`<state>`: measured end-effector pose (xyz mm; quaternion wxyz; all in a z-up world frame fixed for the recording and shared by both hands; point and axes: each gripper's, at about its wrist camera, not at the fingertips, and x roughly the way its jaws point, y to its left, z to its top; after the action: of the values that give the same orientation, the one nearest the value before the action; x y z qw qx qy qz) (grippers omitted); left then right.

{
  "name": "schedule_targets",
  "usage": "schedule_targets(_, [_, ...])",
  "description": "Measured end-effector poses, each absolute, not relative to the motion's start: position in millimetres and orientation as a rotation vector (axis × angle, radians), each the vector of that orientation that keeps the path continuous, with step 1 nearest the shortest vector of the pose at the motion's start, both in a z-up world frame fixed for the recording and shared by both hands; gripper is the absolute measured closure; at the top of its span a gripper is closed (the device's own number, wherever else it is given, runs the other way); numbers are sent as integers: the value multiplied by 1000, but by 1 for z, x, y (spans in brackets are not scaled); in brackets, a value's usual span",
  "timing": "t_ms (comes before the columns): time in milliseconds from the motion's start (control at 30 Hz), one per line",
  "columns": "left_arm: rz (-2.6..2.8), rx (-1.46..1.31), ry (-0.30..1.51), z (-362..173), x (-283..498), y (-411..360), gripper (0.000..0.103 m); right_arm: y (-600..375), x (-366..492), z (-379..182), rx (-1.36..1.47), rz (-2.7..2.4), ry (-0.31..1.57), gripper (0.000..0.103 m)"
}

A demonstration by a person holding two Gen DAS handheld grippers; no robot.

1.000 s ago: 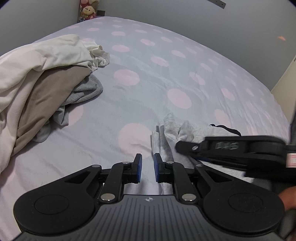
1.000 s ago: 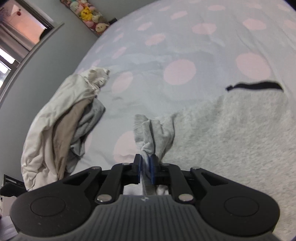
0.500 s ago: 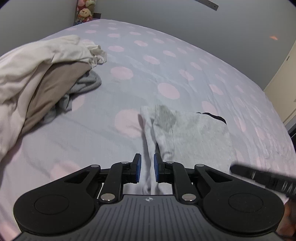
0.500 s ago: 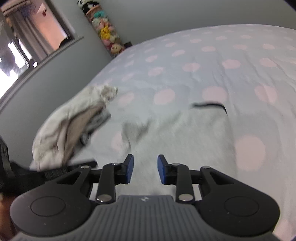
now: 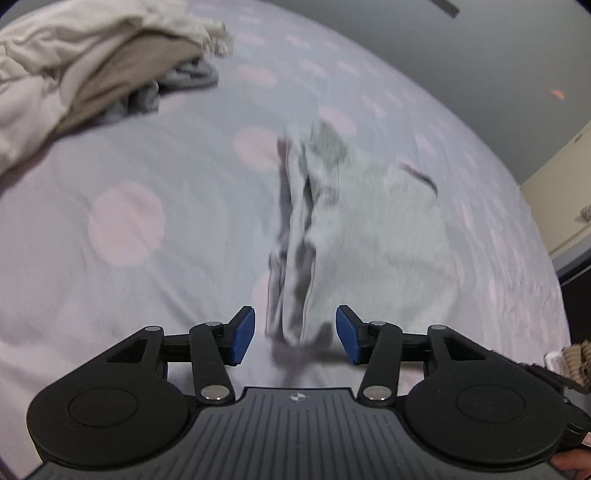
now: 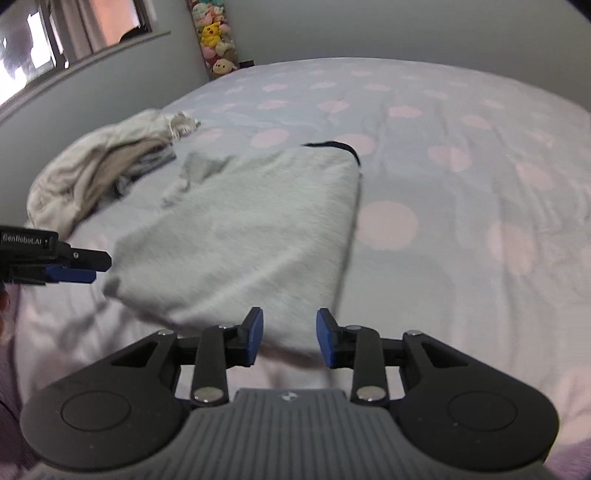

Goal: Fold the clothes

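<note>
A light grey garment [image 5: 369, 221] with a black trim [image 5: 421, 177] lies spread on the dotted bed sheet [image 5: 125, 225]. Its bunched left edge runs down between the jaws of my left gripper [image 5: 295, 334]. Those jaws are opening and stand wide, and the blue pads do not press the cloth. In the right wrist view the same garment [image 6: 240, 229] lies flat. My right gripper [image 6: 290, 338] hovers at its near corner, its jaws opening with only the cloth's edge below them. The left gripper [image 6: 74, 266] shows at the garment's left corner.
A pile of cream, tan and grey clothes [image 5: 74, 74] sits at the bed's left side [image 6: 99, 173]. Plush toys [image 6: 218, 40] and a window [image 6: 74, 33] are beyond the bed. A cream cupboard [image 5: 554, 206] stands to the right. Bare sheet [image 6: 480, 184] lies right of the garment.
The right gripper let go of the bunched grey cloth and swung over to the garment's near corner. The left jaws went from nearly shut to wide. The garment now lies spread out.
</note>
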<state>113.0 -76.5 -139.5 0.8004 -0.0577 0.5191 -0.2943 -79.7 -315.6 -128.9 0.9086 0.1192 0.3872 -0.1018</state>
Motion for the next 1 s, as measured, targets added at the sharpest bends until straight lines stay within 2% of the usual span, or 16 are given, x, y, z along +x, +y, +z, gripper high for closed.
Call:
schedule_targets(100, [-663, -101, 1122, -143, 109, -83, 61, -310, -88, -137, 178, -214, 831, 64])
schedule_targets(267, [-654, -108, 1148, -156, 113, -87, 84, -304, -81, -151, 119, -199, 842, 64])
schedule_targets(300, [-663, -117, 1148, -157, 114, -86, 92, -302, -78, -153, 97, -200, 838, 64])
schedule_targets(333, [-670, -123, 1140, -156, 114, -85, 93, -301, -75, -155, 79, -205, 834, 64])
schedule_targets(400, [-678, -125, 1111, -150, 112, -84, 95, -301, -72, -157, 67, -210, 823, 69])
schedule_targets(433, [-679, -122, 1092, -146, 111, -83, 95, -303, -72, -157, 77, -210, 813, 87])
schedule_targets(467, [-680, -121, 1075, -143, 110, -82, 95, -304, -72, -156, 86, -209, 804, 97])
schedule_targets(767, [-606, -89, 1154, -166, 118, -90, 94, -307, -72, -166, 86, -214, 863, 98])
schedule_targets(800, [-600, -74, 1147, -163, 116, -90, 91, -308, -72, -167, 88, -216, 876, 99])
schedule_targets(833, [-591, -52, 1137, -159, 113, -90, 82, -310, -73, -168, 100, -226, 889, 103])
schedule_targets(1000, [-576, -7, 1040, -133, 103, -80, 66, -327, -88, -158, 198, -279, 857, 98])
